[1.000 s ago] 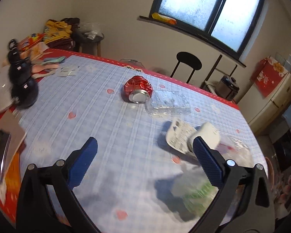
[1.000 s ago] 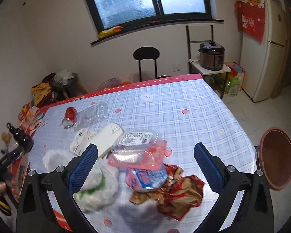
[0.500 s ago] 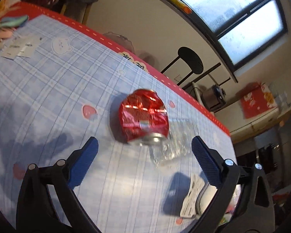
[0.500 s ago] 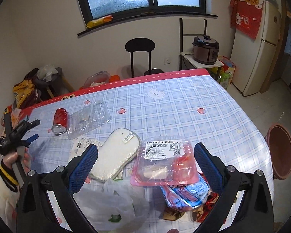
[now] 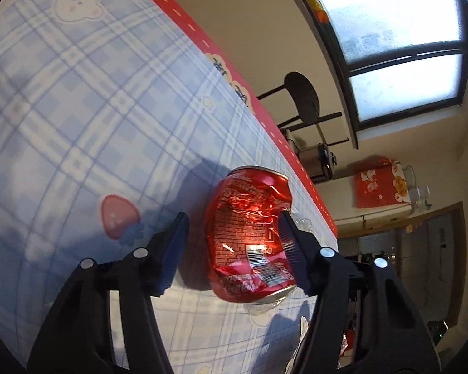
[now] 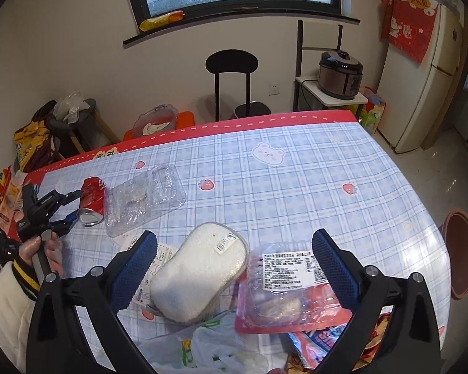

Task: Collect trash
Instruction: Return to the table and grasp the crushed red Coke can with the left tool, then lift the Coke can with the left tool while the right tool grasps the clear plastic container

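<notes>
A crushed red soda can (image 5: 249, 237) lies on its side on the blue checked tablecloth (image 5: 78, 109). My left gripper (image 5: 234, 249) is open around the can; the right finger touches its side and the left finger stands a little apart. The right wrist view shows the same can (image 6: 92, 198) between the left gripper's fingers (image 6: 68, 210). My right gripper (image 6: 234, 268) is open and empty, above a white sponge pad (image 6: 199, 268) and a clear labelled food tray (image 6: 290, 286). A clear plastic clamshell (image 6: 146, 199) lies beside the can.
A white plastic bag (image 6: 221, 346) and crumpled wrappers (image 6: 321, 342) lie at the table's near edge. A paper label (image 6: 149, 268) lies under the sponge pad. A brown bin (image 6: 461, 252) stands on the floor at the right. A black chair (image 6: 231, 84) stands behind the table.
My left gripper has moved in on the red can and narrowed around it. My right gripper has moved slightly lower and closer to the sponge pad and food tray.
</notes>
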A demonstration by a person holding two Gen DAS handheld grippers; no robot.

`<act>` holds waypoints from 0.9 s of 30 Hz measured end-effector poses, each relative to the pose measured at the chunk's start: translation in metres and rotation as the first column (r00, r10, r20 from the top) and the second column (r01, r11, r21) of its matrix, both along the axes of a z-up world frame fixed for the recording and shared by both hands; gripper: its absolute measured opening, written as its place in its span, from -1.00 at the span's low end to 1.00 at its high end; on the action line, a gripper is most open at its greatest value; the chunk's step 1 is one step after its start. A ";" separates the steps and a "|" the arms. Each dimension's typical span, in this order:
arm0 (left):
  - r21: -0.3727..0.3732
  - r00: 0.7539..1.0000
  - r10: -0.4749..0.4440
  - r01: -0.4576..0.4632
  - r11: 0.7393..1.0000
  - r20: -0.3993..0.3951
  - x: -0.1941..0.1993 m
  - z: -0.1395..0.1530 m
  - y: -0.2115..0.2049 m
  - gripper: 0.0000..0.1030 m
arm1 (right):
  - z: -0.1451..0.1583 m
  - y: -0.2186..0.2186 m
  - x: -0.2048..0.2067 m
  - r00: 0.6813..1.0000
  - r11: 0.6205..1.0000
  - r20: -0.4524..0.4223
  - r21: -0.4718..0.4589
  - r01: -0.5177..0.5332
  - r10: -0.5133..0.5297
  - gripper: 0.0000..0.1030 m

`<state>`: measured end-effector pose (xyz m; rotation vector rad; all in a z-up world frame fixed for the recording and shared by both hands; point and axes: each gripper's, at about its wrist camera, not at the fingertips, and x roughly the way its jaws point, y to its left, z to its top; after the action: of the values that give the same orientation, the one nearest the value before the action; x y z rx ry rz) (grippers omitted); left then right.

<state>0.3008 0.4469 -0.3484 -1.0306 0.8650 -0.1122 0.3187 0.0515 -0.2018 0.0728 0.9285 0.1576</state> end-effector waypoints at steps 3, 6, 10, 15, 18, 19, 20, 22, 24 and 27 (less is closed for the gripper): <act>0.014 1.000 -0.023 0.023 1.000 0.020 0.005 -0.001 -0.003 0.16 | -0.010 0.006 0.006 0.999 1.000 -0.033 0.007 -0.004 0.004 0.90; 0.039 0.999 -0.048 0.047 0.998 0.017 0.013 0.001 -0.009 0.19 | -0.021 0.013 0.011 0.997 1.000 -0.071 0.005 -0.014 0.014 0.90; 0.077 0.996 -0.085 0.083 0.994 0.026 0.020 0.003 -0.019 0.27 | -0.031 0.020 0.023 0.993 0.999 -0.120 0.052 -0.016 0.022 0.90; 0.015 0.996 -0.087 0.087 0.996 0.009 0.023 -0.007 -0.020 -0.29 | -0.031 0.040 0.044 0.983 0.995 -0.152 0.041 -0.095 0.100 0.90; 0.018 0.995 -0.078 0.078 0.997 0.060 0.015 0.001 -0.017 -0.60 | -0.024 0.057 0.059 0.973 0.985 -0.155 0.008 -0.172 0.171 0.90; 0.031 0.994 -0.084 0.083 0.996 0.064 0.014 0.004 -0.018 -0.64 | -0.021 0.061 0.063 0.970 0.982 -0.155 -0.002 -0.190 0.188 0.90; 0.036 0.993 -0.093 0.090 0.995 0.078 0.012 0.008 -0.019 -0.69 | -0.019 0.065 0.066 0.966 0.978 -0.156 -0.004 -0.209 0.206 0.90; 0.033 0.991 -0.099 0.096 0.995 0.095 0.009 0.013 -0.019 -0.74 | -0.016 0.073 0.071 0.958 0.970 -0.160 0.002 -0.242 0.239 0.90; 0.043 0.991 -0.091 0.087 0.995 0.100 0.006 0.022 -0.018 -0.77 | -0.017 0.081 0.077 0.948 0.963 -0.179 0.006 -0.268 0.265 0.90; 0.088 0.991 -0.084 0.074 0.993 0.105 0.000 0.034 -0.017 -0.78 | -0.024 0.093 0.086 0.929 0.950 -0.204 0.007 -0.313 0.308 0.90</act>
<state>0.3012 0.4298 -0.3147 -0.9040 0.8047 -0.1959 0.4052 0.1443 -0.2261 -0.0854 1.1436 0.4386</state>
